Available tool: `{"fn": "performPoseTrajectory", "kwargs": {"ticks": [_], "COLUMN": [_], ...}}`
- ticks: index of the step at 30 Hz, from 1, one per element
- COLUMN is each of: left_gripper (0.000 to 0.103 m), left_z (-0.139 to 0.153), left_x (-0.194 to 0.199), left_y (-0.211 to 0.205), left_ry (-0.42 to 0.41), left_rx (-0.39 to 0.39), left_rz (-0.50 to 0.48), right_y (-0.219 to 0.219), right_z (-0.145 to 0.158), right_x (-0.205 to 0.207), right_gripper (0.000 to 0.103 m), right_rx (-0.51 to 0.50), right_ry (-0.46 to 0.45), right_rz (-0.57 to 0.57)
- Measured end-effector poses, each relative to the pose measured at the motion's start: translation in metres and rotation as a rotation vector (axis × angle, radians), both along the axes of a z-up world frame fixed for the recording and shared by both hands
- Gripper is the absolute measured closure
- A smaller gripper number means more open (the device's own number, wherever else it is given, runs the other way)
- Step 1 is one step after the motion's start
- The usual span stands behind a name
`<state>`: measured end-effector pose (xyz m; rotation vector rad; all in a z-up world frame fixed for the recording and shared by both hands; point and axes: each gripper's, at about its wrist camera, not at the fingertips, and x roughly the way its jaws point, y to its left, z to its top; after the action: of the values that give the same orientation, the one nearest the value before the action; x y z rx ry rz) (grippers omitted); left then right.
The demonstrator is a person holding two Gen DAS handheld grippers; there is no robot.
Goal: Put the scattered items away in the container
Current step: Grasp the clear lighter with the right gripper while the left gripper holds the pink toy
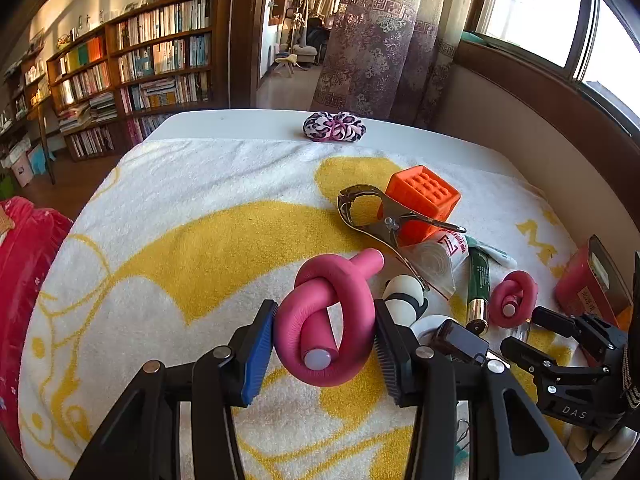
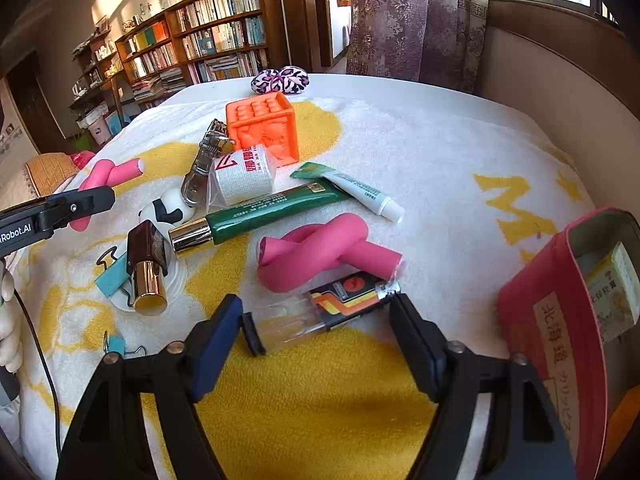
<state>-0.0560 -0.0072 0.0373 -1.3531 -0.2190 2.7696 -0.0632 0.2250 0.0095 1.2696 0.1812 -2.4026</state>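
On a table draped with a white and yellow towel, the left gripper was clamped on a knotted pink foam curler, both pads pressing its sides. The right gripper stood open around a clear lighter with an orange and black label, its pads not visibly touching it. A second knotted pink curler lay just beyond the lighter. The container, a red tin box, stood open at the right edge of the right wrist view.

To do this step well, the left gripper would probably need to carry its curler across the clutter, high enough to clear the green tube and the lipstick, and let go only once over the tin's mouth. The right gripper should likely close squarely on the lighter's sides, since the smooth plastic could slip.

Readable writing: "Robot.AI" on the left gripper's body in the right wrist view, "DAS" on the right gripper in the left wrist view. The tin and a white bandage roll carried Chinese characters too small to read with confidence.
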Motion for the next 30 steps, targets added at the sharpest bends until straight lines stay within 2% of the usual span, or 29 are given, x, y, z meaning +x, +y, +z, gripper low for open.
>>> {"fn": "performPoseTrajectory", "kwargs": {"ticks": [9,12,18,21,30], "left_gripper": [0.055,0.055,0.055,0.055,0.055], "left_z": [0.000,-0.001,-0.003,-0.003,-0.003], "left_x": [0.003,0.002,0.003,0.003,0.003], "left_y": [0.006,0.006,0.008,0.010,0.011], "left_ry": [-0.002,-0.005,-0.014,-0.017,-0.017], "left_rx": [0.000,0.000,0.001,0.001,0.001], "left_rz": [-0.015,-0.018,-0.018,-0.026,-0.025], "right_y": [0.002,0.003,0.008,0.009,0.003], "right_z": [-0.002,-0.001,0.000,-0.004,-0.006], "right_x": [-0.001,-0.002,-0.010,-0.015,-0.015], "right_gripper": [0.030,0.022,0.019,0.019,0.017], "right_rx": [-0.019,0.003,0.047,0.030,0.073], "right_ry": [-0.013,0.006,0.030,-0.001,0.009], "right_rz": [-0.010,-0.030,-0.066,-0.065,-0.060]}}
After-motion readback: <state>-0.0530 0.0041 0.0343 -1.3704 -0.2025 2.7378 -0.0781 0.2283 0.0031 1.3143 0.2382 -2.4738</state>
